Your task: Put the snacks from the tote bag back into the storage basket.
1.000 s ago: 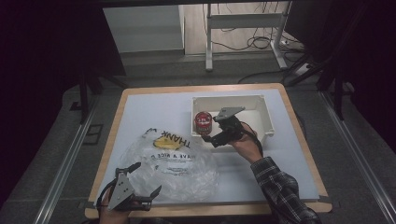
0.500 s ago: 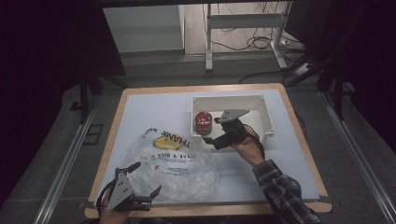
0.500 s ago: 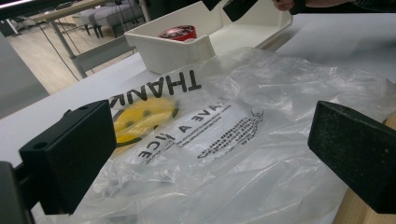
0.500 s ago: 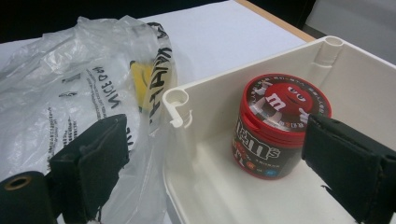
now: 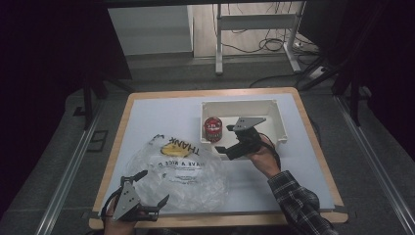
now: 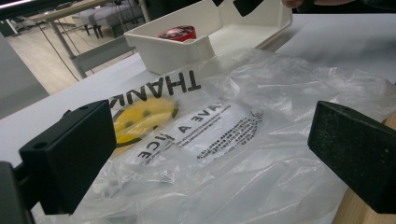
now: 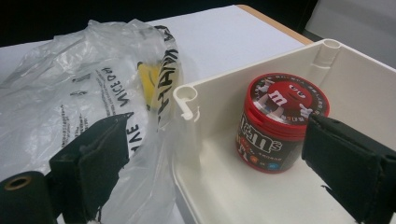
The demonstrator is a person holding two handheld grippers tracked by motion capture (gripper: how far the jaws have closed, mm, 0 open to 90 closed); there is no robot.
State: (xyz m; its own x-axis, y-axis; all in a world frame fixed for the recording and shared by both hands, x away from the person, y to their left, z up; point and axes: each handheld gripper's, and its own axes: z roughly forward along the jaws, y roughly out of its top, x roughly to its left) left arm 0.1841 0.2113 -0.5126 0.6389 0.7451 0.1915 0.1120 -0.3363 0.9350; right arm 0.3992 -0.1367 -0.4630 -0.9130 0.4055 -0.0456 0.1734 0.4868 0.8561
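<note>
The candy tub [image 7: 279, 122] stands upright in the white bin's [image 5: 274, 108] near-left corner. The right gripper [image 7: 224, 163] hangs wide open and empty, straddling that corner wall; reaching looks underway. Next: clear the wall, bracket the tub.

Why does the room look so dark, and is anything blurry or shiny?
High view: surroundings dark, table lit. Left gripper view: plastic bag glints, near jaws soft. Right gripper view: candy tub sharp, jaws blurred.
</note>
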